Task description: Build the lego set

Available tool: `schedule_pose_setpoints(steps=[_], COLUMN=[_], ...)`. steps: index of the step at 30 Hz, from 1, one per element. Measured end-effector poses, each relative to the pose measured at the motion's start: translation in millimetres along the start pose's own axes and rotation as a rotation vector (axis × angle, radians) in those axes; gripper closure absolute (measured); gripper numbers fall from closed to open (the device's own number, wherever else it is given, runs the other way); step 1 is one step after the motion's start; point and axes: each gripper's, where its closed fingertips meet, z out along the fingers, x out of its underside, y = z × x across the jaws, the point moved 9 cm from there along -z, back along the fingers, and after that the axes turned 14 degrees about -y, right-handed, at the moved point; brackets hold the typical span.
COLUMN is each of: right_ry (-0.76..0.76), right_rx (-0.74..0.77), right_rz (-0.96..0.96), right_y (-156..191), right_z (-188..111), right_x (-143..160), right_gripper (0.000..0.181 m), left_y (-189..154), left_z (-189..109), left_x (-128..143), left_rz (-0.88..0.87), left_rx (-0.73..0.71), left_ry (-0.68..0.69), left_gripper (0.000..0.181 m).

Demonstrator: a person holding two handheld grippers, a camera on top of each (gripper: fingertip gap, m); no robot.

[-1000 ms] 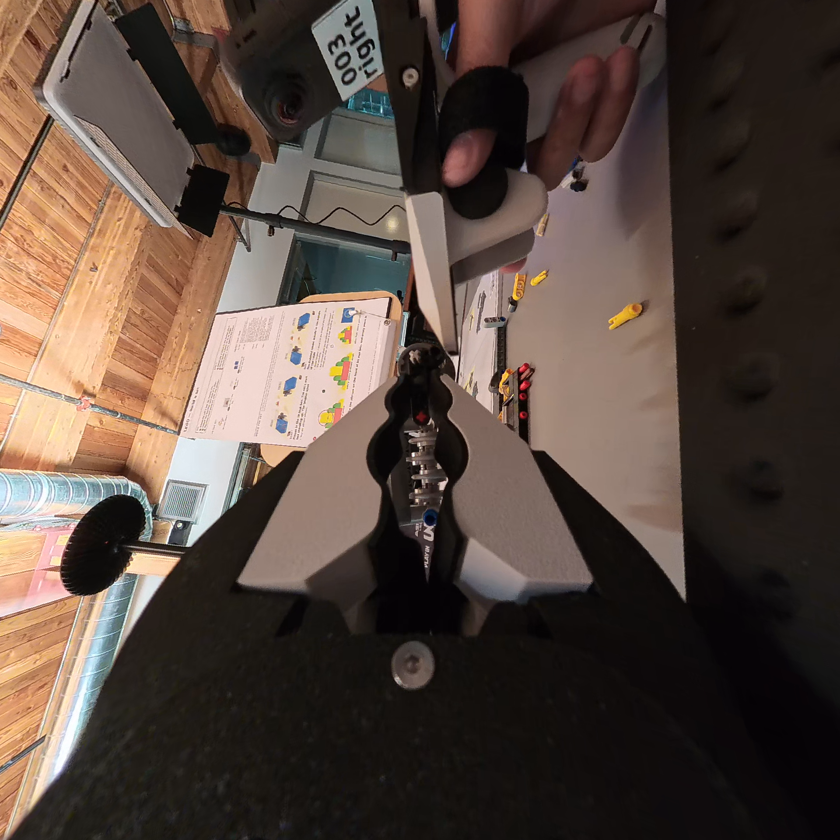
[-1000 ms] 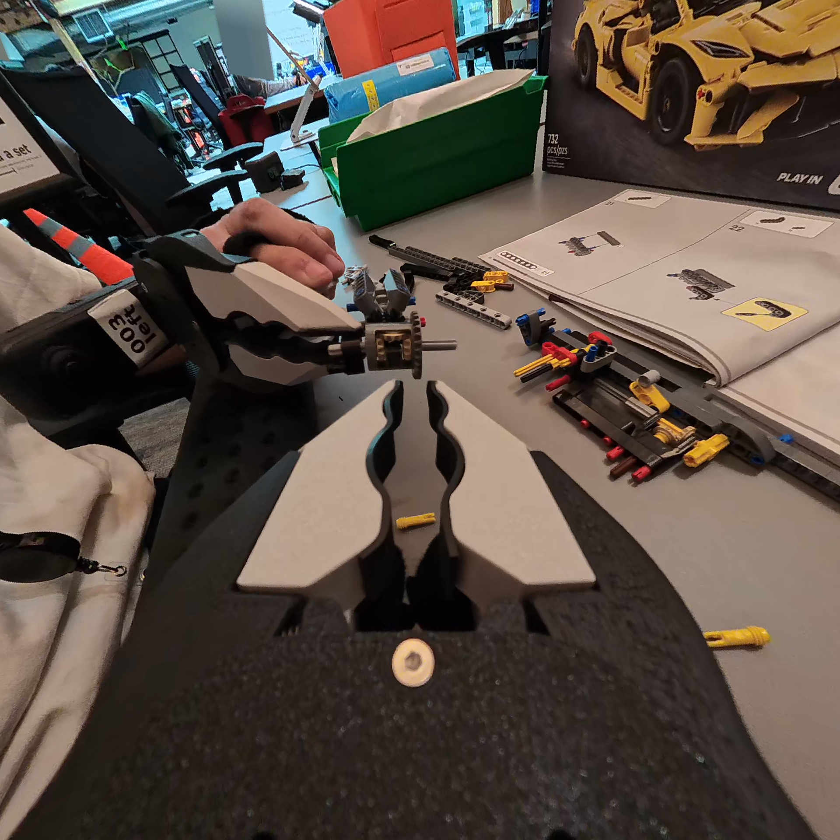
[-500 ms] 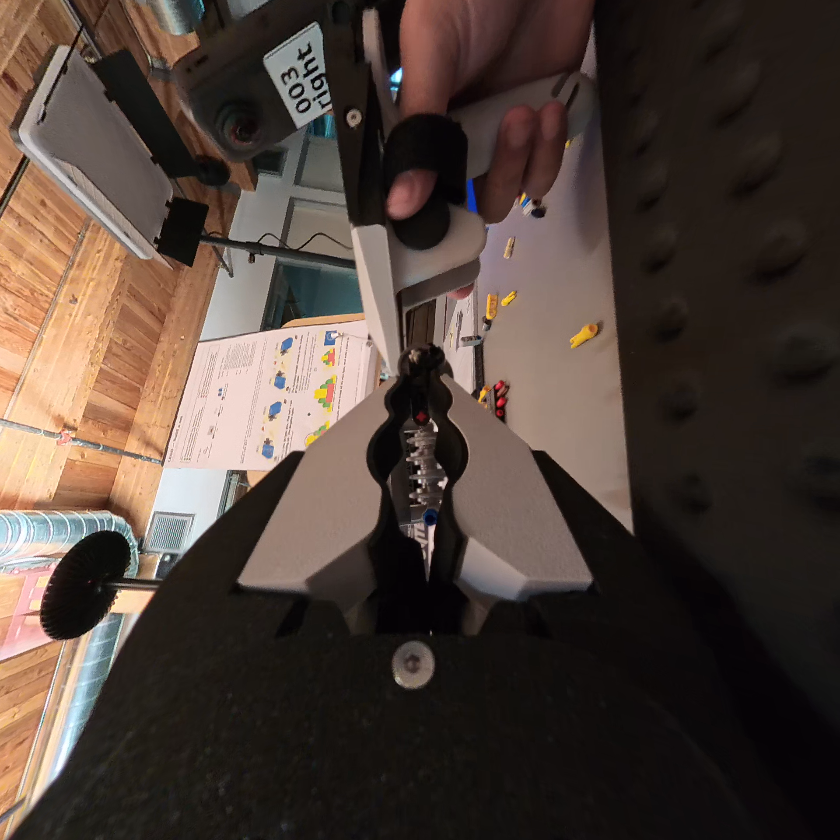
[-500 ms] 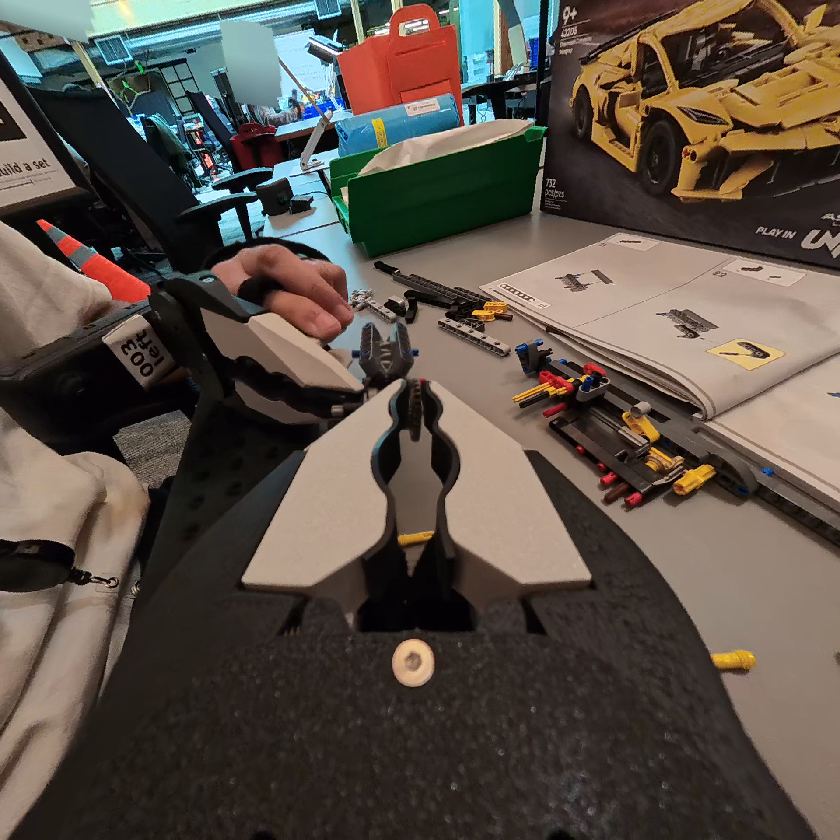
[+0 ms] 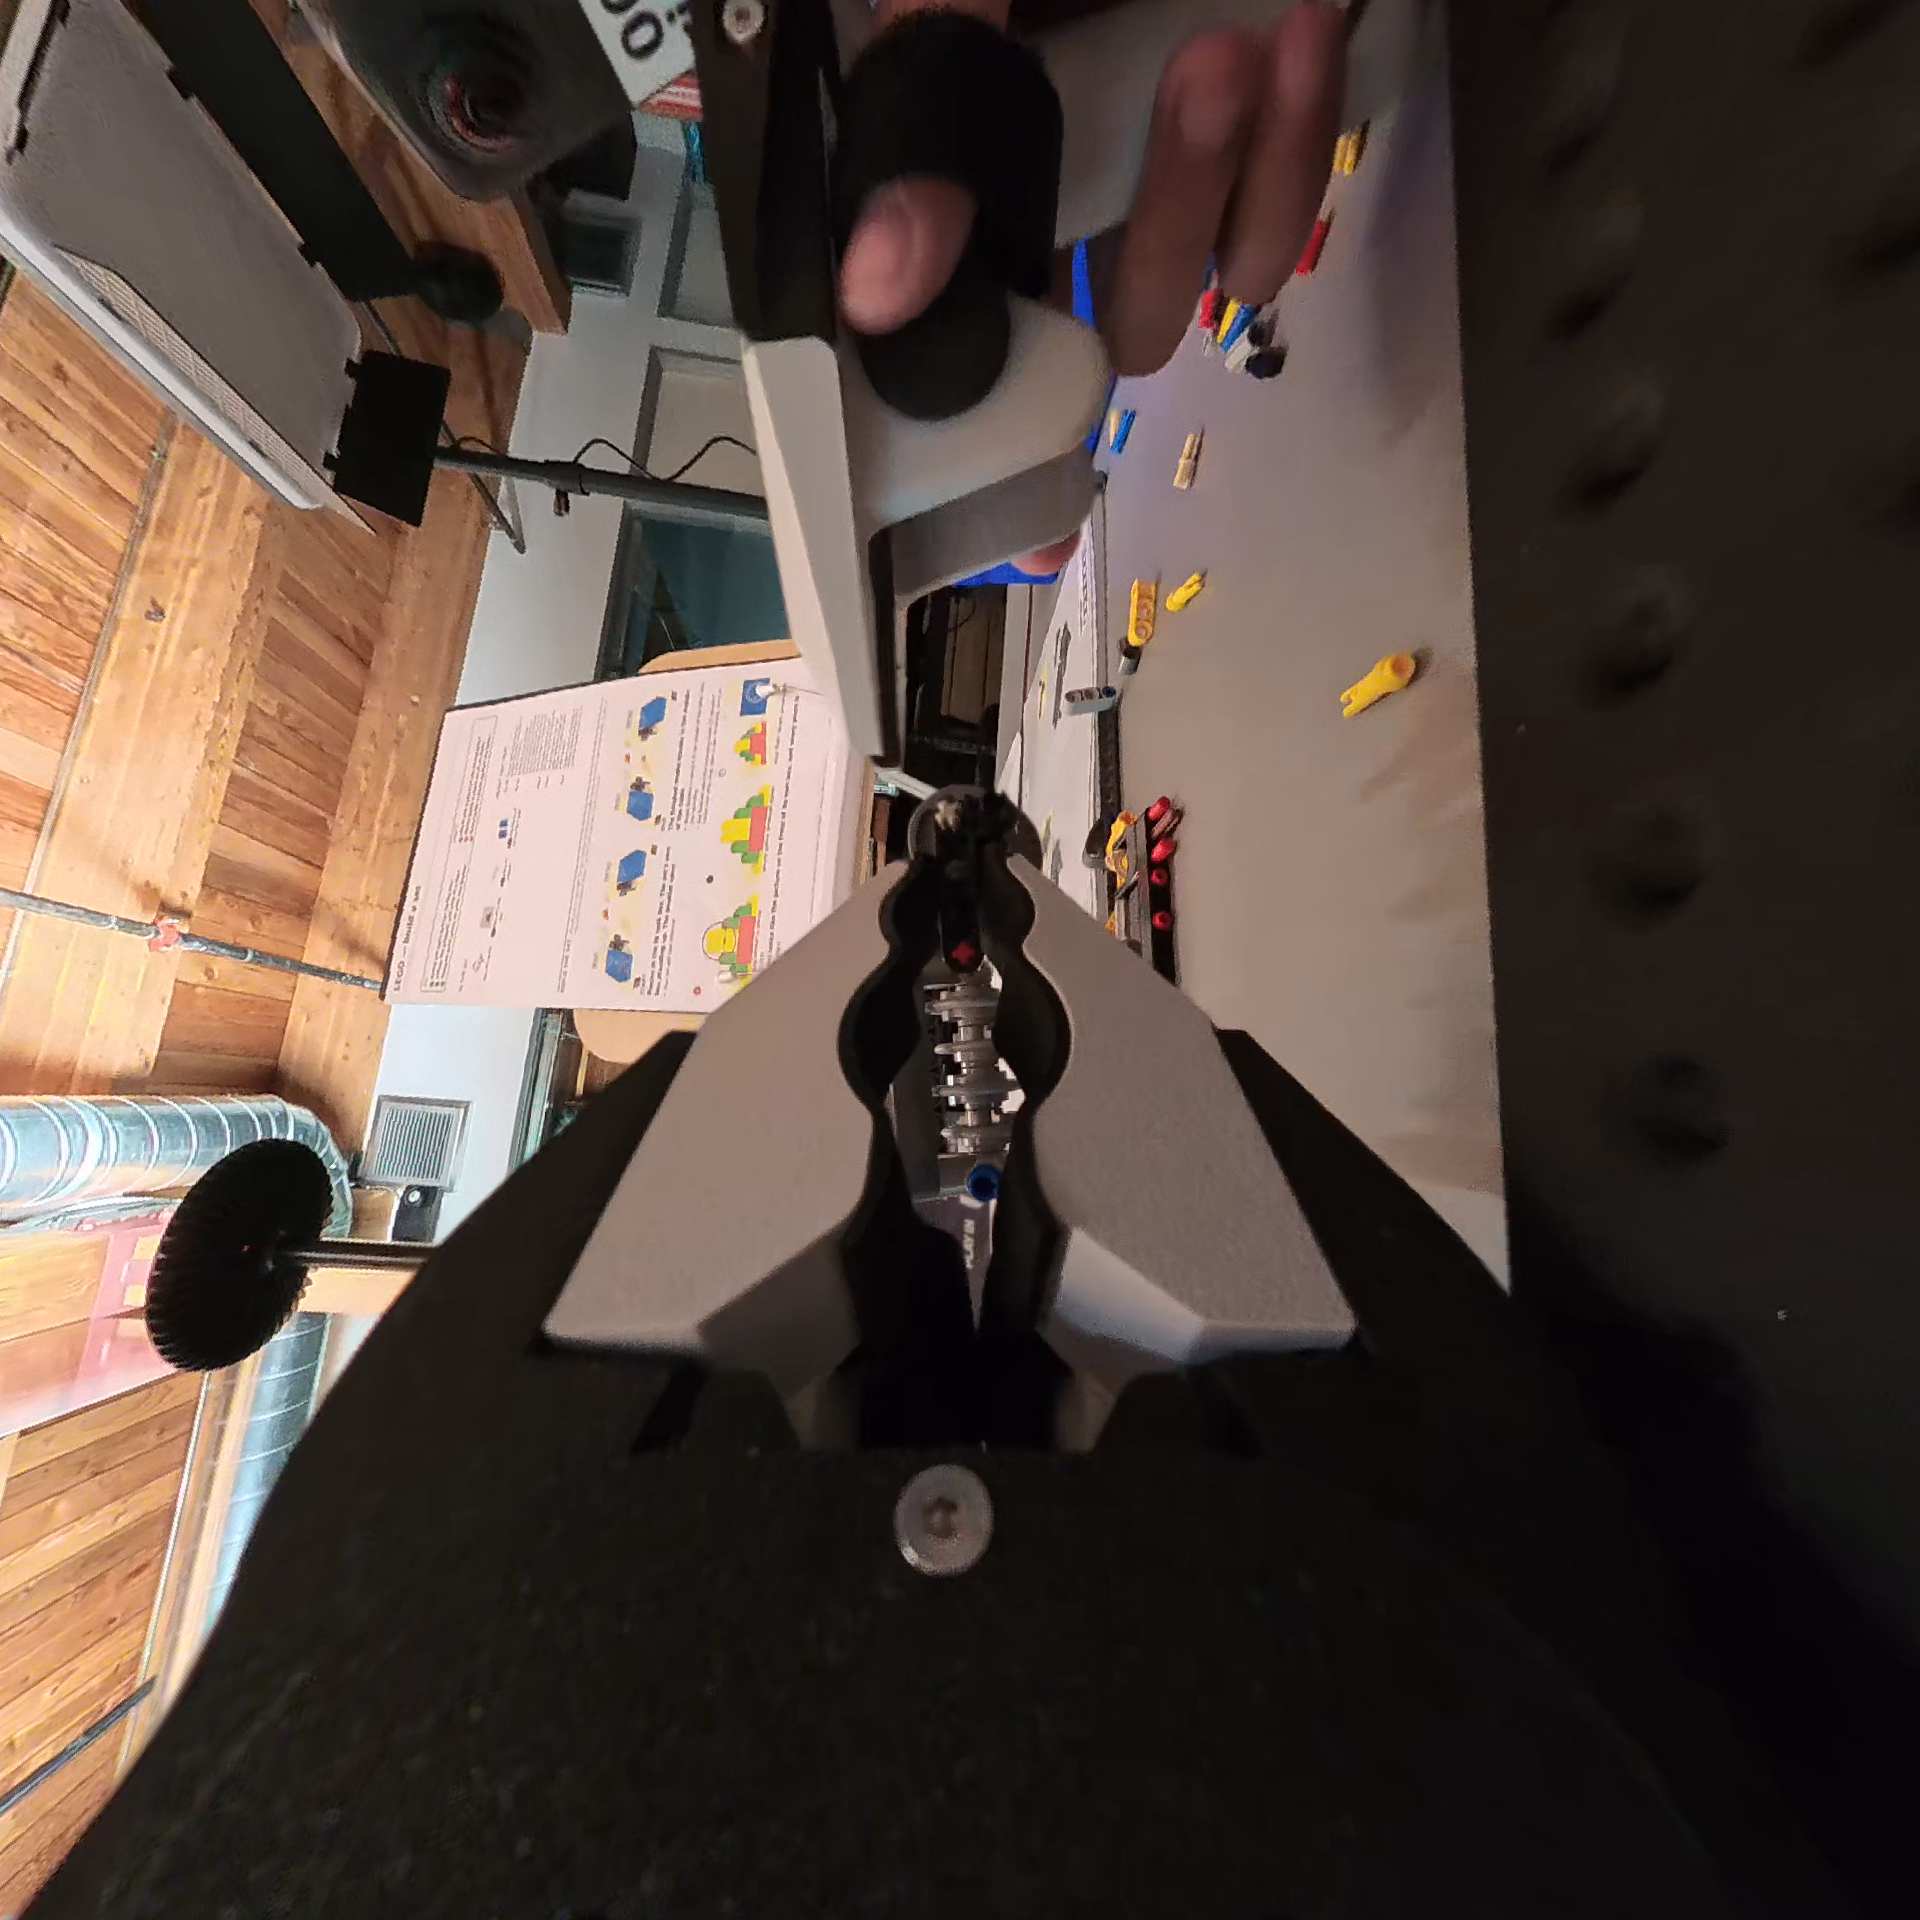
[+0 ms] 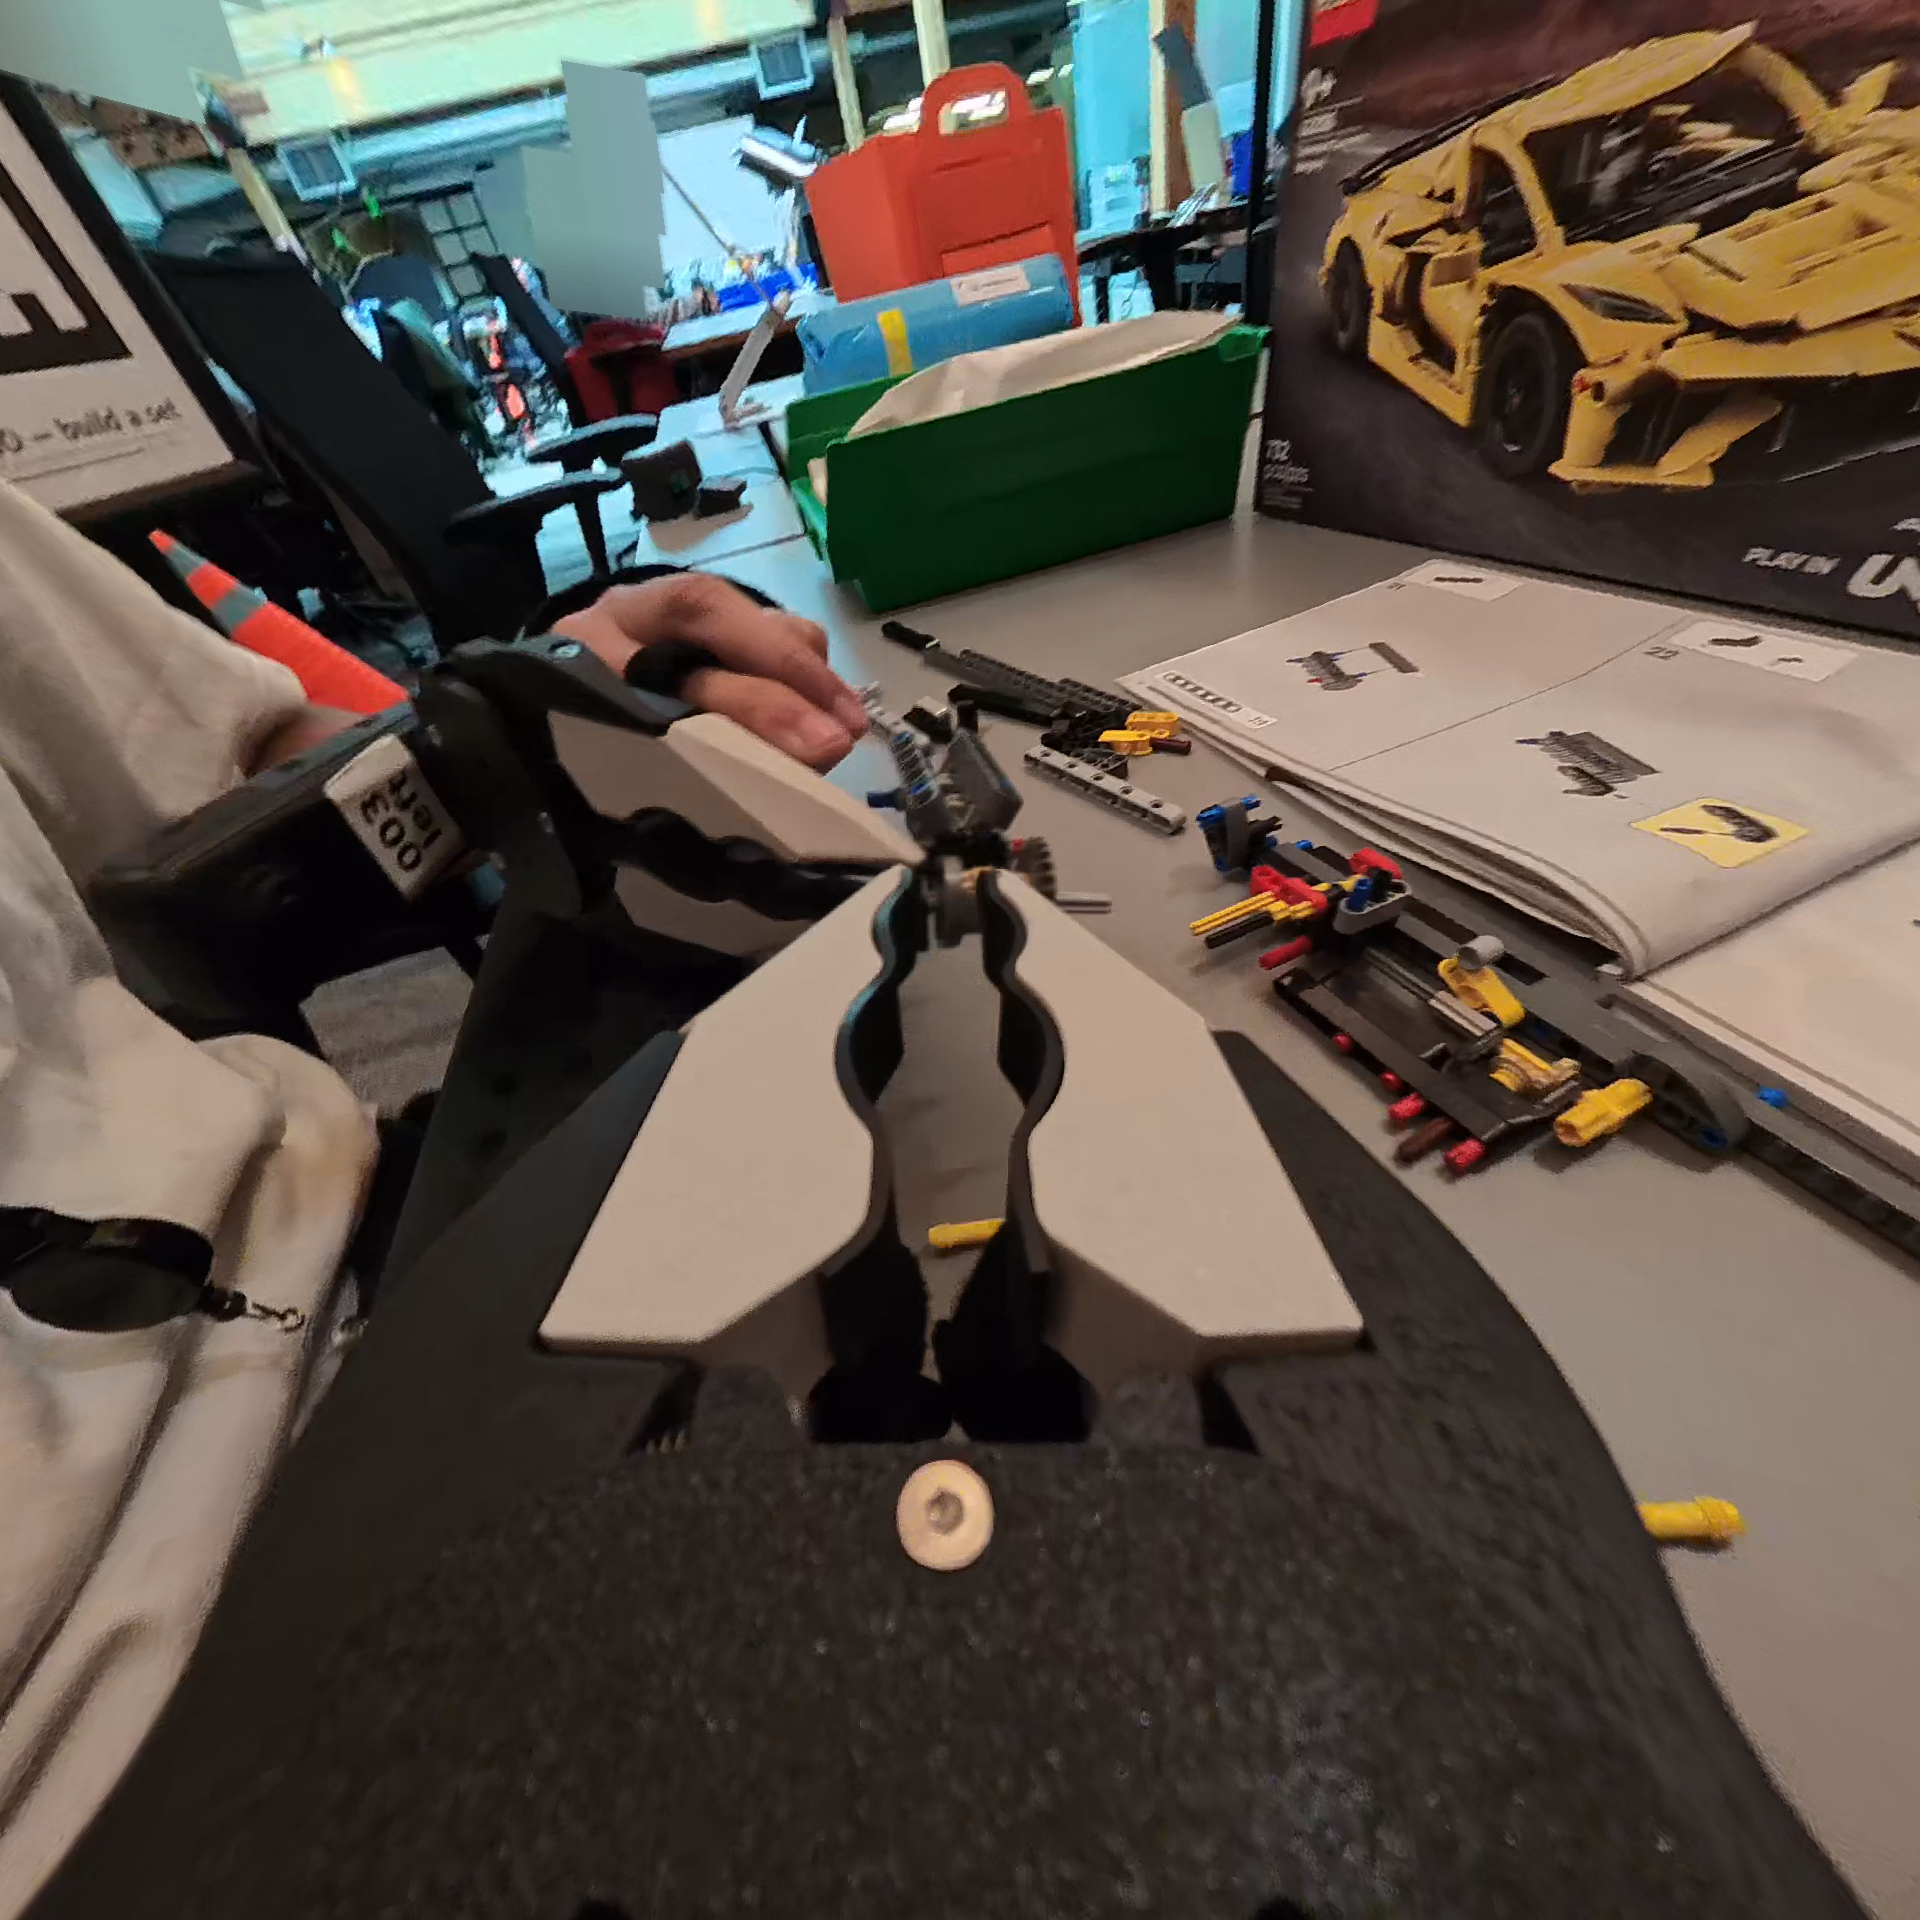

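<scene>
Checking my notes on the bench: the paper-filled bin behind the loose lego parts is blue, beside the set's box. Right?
Not quite. The bin is green, not blue, as the right wrist view shows. It does hold paper and sits beside the set's box.

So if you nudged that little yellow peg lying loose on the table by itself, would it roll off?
Probably a little. The yellow peg looks round-bodied and lies on its side on the smooth grey table, so a sideways push could roll it. Its wider end might curve its path. Being small plastic, it likely weighs almost nothing and would skid easily.

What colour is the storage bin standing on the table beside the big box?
The bin is green; the right wrist view shows it best.
</scene>
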Motion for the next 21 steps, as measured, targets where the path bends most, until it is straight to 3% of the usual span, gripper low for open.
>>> schedule_pose_setpoints(steps=[5, 10, 14, 19, 21], right_ry=[0.108, -0.018, -0.009, -0.012, 0.017], right_rx=[-0.030, -0.013, -0.014, -0.042, -0.062], right_rz=[-0.062, 0.000, 0.018, 0.016, 0.015], right_y=[9, 4, 1, 3, 5], right_z=[9, 2, 2, 11, 14], right_x=[11, -1, 1, 9, 12], right_gripper=[0.166, 0.149, 0.144, 0.098, 0.099], left_y=[3, 0, -1, -4, -6], left_z=[-1, -3, -4, -7, -7], left_x=[3, 3, 3, 4, 4], left_rz=[-0.009, 0.006, 0.017, 0.025, 0.024], left_rx=[-0.017, -0.024, -0.035, -0.044, -0.035], left_ry=[0.022, 0.007, -0.004, -0.025, -0.036], left_gripper=[0.176, 0.176, 0.176, 0.176, 0.175])
